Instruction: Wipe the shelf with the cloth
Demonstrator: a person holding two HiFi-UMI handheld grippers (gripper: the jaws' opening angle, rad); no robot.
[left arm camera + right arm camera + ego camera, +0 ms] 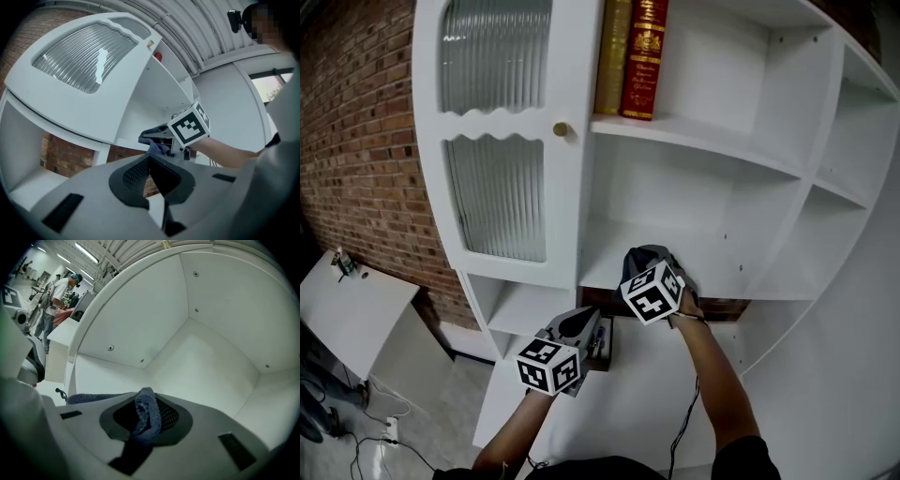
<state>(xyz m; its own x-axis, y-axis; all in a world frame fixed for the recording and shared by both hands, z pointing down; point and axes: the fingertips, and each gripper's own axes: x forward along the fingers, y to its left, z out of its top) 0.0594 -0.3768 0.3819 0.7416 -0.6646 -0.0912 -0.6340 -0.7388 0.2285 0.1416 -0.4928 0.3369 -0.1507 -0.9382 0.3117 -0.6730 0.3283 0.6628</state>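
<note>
The white shelf unit's middle shelf (722, 267) lies open in front of me. My right gripper (645, 258) rests at that shelf's front edge, shut on a dark blue-grey cloth (654, 253). In the right gripper view the cloth (147, 414) bulges up between the pads and trails off left, with the bare white shelf floor (201, 362) ahead. My left gripper (586, 325) hangs lower and to the left, below the shelf edge, jaws shut with nothing in them. The left gripper view looks over its own jaws (151, 164) up at the right gripper (153, 137) and the cloth (158, 149).
A ribbed-glass door (497, 187) with a brass knob (560, 129) closes the unit's left side. Two books (633, 56) stand on the shelf above. A brick wall (356, 141) and a white table (347, 309) lie to the left, with cables (384, 431) on the floor. A person (51, 296) stands far off.
</note>
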